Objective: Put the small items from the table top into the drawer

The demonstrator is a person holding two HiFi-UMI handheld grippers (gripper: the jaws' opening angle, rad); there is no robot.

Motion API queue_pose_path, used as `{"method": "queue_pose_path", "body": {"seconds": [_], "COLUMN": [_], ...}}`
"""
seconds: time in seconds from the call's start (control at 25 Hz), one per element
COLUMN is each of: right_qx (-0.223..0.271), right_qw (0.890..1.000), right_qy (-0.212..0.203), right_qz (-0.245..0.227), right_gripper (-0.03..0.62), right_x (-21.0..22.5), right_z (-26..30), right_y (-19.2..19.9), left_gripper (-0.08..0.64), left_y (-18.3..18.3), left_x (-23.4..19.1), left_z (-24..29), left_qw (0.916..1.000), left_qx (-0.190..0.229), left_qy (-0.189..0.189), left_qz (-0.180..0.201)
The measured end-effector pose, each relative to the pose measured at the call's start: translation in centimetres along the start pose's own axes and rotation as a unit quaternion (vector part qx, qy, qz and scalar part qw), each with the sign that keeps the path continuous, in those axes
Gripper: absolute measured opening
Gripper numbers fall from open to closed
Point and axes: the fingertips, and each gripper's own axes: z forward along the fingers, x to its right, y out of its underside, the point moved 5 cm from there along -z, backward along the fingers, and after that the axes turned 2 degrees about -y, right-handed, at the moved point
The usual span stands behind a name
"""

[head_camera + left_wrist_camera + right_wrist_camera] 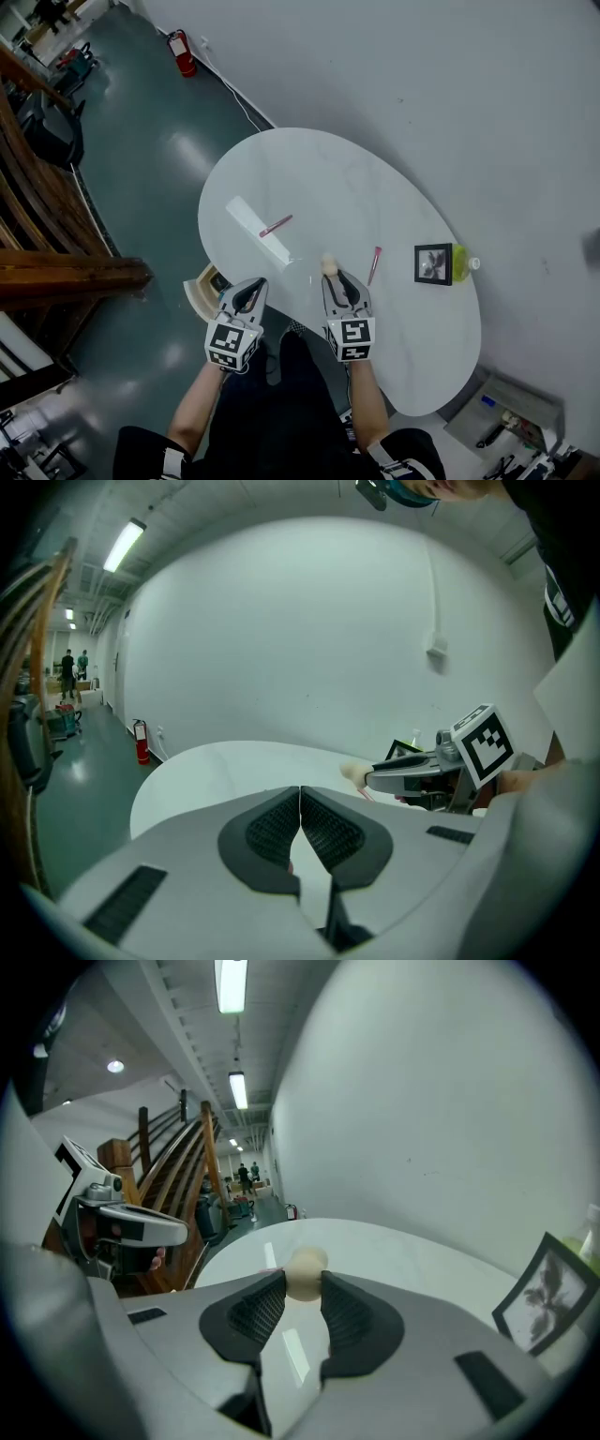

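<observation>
Right gripper: I am pinching the cream ball, jaws partly closed.
Left gripper: I am holding it closed, empty.
Drawer: lying near-left of the ball, beside my left gripper.

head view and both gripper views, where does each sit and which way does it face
Head view: on the person's head, looking steeply down at the white table; forearms, left gripper, right gripper show.
Left gripper view: on that gripper, along its shut jaws across the table to the wall; right gripper at right.
Right gripper view: on that gripper, past the cream ball in its jaws toward wooden stairs; left gripper at left.
Shared: all show the table.
</observation>
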Motion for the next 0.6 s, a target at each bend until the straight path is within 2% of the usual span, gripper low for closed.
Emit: {"method": "queue_pose_path", "body": {"seconds": [0.6], "right_qx": [0.029], "right_qw": [0.995], "right_qy": [-0.081], "right_qz": [-0.048], "right_gripper": [0.135], "right_x": [-13.1], "right_z": [1.2], "right_y": [-4.8], "left_gripper": [0.02], "left_y": [-0.6], "left_x": [-6.4], "left_z": [-8.9], "left_qw": [0.9981], "left_qx": [0.037], "left_qy": [-0.048], "left_qz": [-0.006]}}
